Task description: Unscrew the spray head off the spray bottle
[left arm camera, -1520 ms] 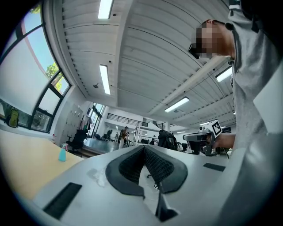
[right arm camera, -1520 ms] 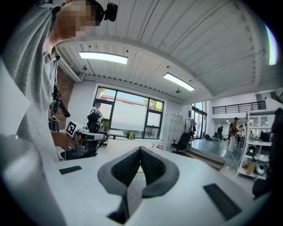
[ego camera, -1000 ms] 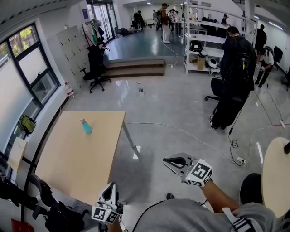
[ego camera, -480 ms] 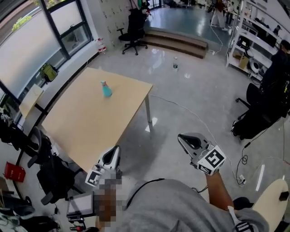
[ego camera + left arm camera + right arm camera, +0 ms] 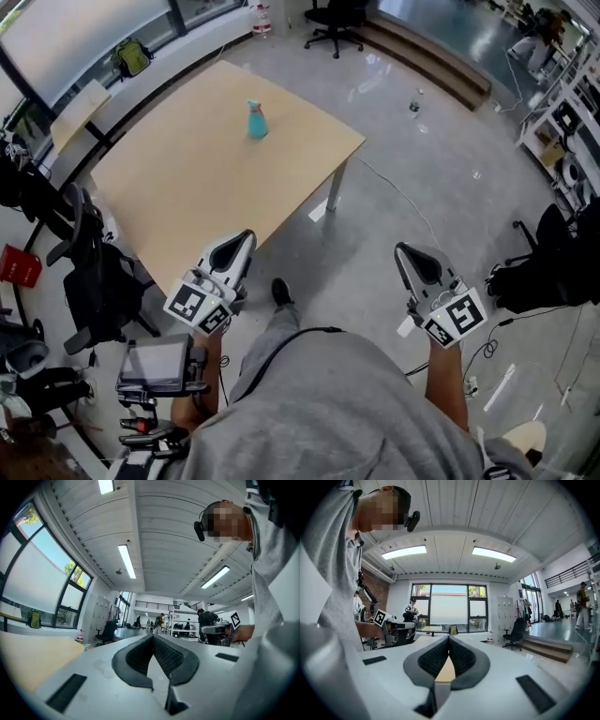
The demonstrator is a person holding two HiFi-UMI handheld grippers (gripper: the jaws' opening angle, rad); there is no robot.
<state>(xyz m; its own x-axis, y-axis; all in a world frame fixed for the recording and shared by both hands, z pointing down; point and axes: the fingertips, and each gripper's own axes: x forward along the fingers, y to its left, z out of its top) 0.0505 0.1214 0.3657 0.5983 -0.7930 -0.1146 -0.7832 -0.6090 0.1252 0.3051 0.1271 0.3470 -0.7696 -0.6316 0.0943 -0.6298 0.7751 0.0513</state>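
Note:
A small teal spray bottle (image 5: 255, 121) stands upright on the far part of a light wooden table (image 5: 187, 178) in the head view. My left gripper (image 5: 246, 238) is held over the table's near edge, shut and empty, far short of the bottle. My right gripper (image 5: 403, 251) hangs over the grey floor to the right of the table, also shut with nothing in it. In the left gripper view my left gripper (image 5: 153, 636) has its pads pressed together, and in the right gripper view my right gripper (image 5: 448, 639) shows the same.
Office chairs and bags (image 5: 89, 281) crowd the table's left side. A tablet-like device (image 5: 159, 361) sits low at the left near my leg. A black chair (image 5: 337, 14) stands beyond the table, shelving (image 5: 572, 112) at the far right, cables on the floor.
The head view has swung down and toward the table, so the table and bottle now lie straight ahead. Both grippers have come up level at either side, still shut.

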